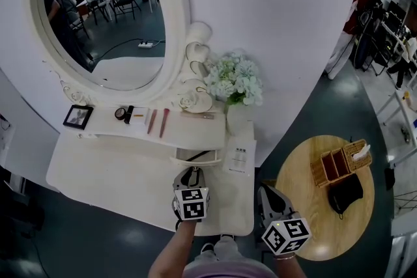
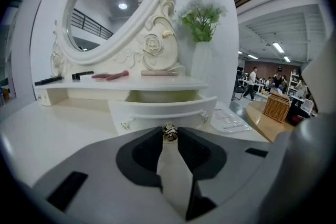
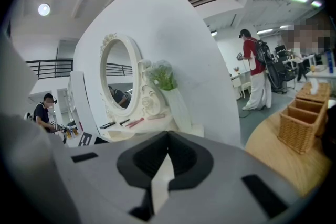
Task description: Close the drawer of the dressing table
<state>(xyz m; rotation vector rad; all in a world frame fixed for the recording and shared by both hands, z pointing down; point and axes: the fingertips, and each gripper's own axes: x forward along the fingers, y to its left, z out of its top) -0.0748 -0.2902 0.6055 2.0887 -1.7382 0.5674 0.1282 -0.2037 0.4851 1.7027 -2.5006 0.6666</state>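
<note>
Drawer is out, folks: pulled forward from under the raised shelf of the white dressing table, toward its right side, with its inside open to view. Biggest thing on show is that table itself, set against a curved white wall. Over it sits the oval mirror in its carved white frame. Off to the right stands a round wooden table, carrying a wicker basket and a black item I can't make out.

Back on the dressing table, a white vase of pale flowers stands at the far right, just behind the drawer. A sheet of paper lies beside the drawer on the right. A small framed picture sits at the left end of the shelf, and a few slim cosmetic sticks lie along it.

Now the grippers. Left gripper is right up at the drawer front, jaws clamped on the little metal knob at its middle. Right gripper hangs off the dressing table's near right corner, between the two tables, jaws together with nothing in them.
</note>
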